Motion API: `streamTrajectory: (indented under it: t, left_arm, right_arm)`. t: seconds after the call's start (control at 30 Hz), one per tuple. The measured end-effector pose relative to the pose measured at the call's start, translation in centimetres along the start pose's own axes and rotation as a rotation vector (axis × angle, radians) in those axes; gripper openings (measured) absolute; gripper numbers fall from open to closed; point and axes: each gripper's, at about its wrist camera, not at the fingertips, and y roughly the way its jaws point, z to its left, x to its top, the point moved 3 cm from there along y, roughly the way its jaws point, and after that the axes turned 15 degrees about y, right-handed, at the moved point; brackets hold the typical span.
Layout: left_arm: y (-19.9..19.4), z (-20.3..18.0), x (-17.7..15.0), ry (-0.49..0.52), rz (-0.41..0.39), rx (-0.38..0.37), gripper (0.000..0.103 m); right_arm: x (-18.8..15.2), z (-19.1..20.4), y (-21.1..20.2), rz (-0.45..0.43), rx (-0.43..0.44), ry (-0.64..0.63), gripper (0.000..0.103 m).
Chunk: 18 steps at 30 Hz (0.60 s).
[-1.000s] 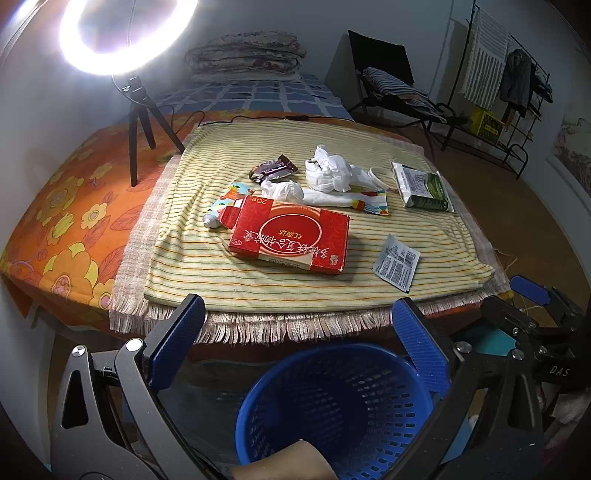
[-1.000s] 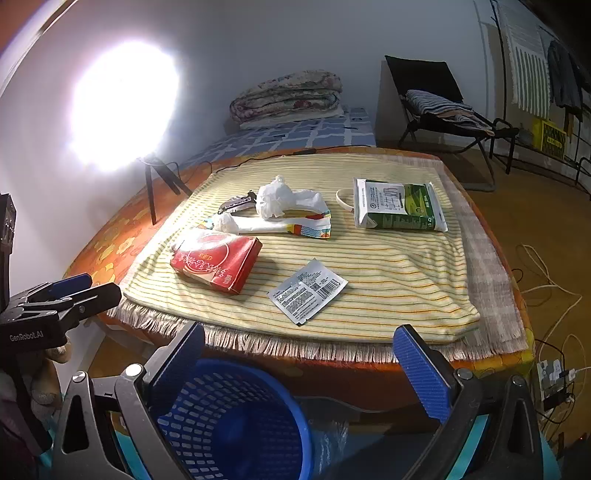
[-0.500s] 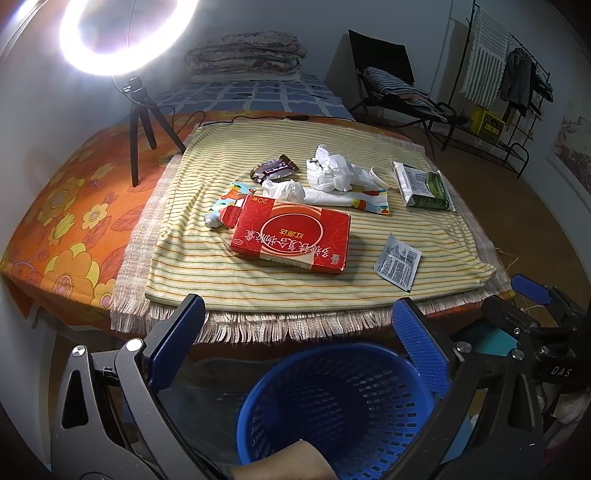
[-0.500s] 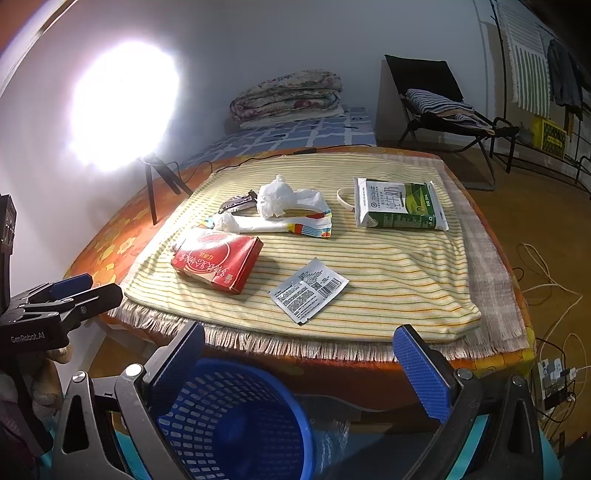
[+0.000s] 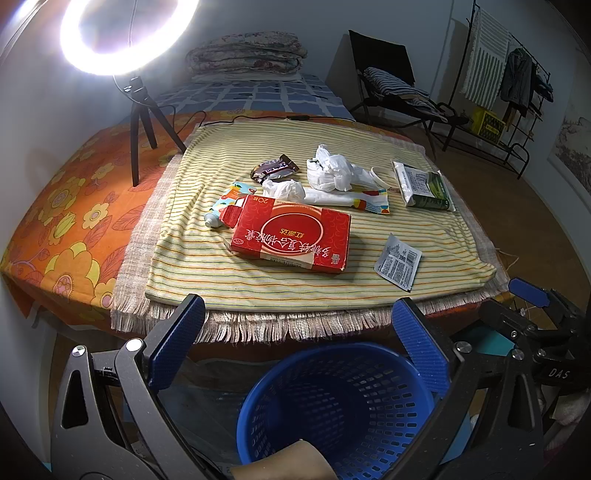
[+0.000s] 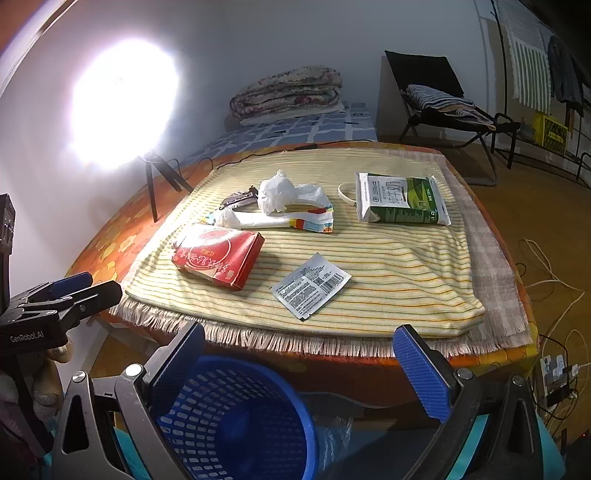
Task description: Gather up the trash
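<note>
The left hand-held gripper (image 5: 295, 347) hung with its blue-padded fingers (image 5: 419, 349) spread wide apart and nothing between them, just off the near fringed edge of the bench (image 5: 74, 236). The right hand-held gripper (image 6: 297, 363) was likewise spread wide and bare, held off the same edge further to the right. Directly beneath both stood a blue mesh basket (image 5: 332, 402) on the floor, its mouth unobstructed apart from a tan shape at its near rim that could not be made out.

Past the fringe lay a striped yellow cloth (image 6: 388, 266), with a band of bare cloth along its near edge. On it, nearest the left hand-held gripper, sat a red carton (image 5: 291, 236), one end flap open. To its right a small grey sachet (image 6: 311, 284) lay flat and alone, near the front edge, with bare cloth all around. Further back lay crumpled white tissue (image 5: 332, 171), a colourful wrapper (image 5: 369, 197), a dark snack wrapper (image 5: 275, 170) and a small tube (image 5: 214, 220) touching the carton's open flap. A green-and-white pack (image 6: 400, 199) rested near the far right edge, well apart from the carton. A ring light (image 5: 127, 33) on a tripod stood on the bench's left side, off the cloth.
</note>
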Motion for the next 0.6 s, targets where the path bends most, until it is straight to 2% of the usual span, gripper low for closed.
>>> streamTrajectory:
  t: [0.6]
  left_arm:
    - [0.00,-0.03,-0.01,0.001,0.001,0.002,0.103]
  right_arm:
    - [-0.18,0.10,0.15,0.008,0.001,0.003,0.103]
